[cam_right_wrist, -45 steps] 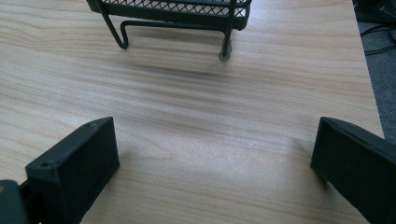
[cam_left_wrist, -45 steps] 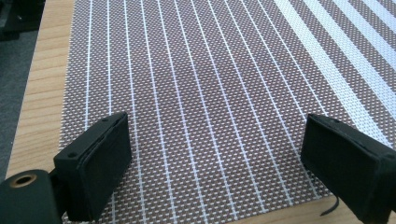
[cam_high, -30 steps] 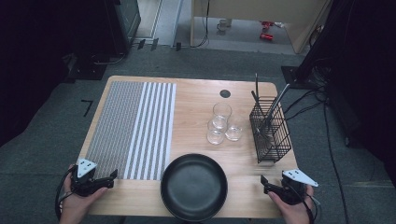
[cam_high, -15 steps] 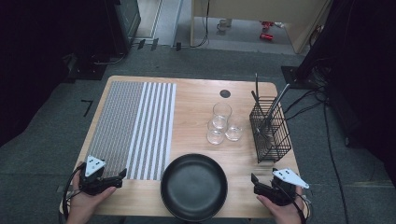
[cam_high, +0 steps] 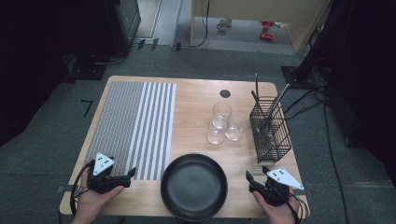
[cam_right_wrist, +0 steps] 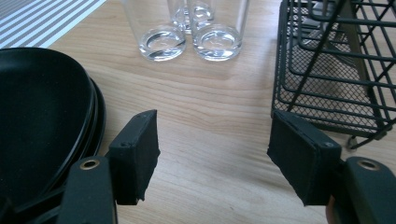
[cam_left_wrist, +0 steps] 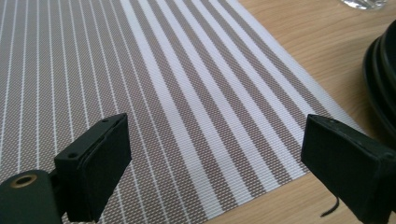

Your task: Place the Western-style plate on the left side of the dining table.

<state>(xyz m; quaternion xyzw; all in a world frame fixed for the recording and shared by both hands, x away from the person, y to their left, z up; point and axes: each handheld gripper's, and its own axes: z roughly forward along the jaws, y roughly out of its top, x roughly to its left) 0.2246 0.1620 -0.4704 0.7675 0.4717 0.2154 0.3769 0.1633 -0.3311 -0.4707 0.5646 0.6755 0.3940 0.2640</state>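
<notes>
A black plate (cam_high: 194,186) lies at the table's front edge, with what looks like a second rim under it in the right gripper view (cam_right_wrist: 37,116). My left gripper (cam_high: 131,173) hovers open over the striped placemat's (cam_high: 133,121) near corner, jaws wide and empty (cam_left_wrist: 215,154). To its right is the plate's rim (cam_left_wrist: 383,79). My right gripper (cam_high: 249,176) sits right of the plate, open (cam_right_wrist: 215,149). Its jaws have just been closing, with only bare wood between them. Three clear glasses (cam_right_wrist: 163,37) stand ahead of it.
A black wire basket (cam_high: 271,135) with long utensils stands at the right edge, close to my right gripper (cam_right_wrist: 336,70). The glasses (cam_high: 222,123) cluster left of the basket. A small black disc (cam_high: 225,93) is set into the wooden table (cam_high: 196,93) at the back.
Both hands have shifted inward toward the black plate, the left one to the right, the right one to the left, and both sit slightly higher.
</notes>
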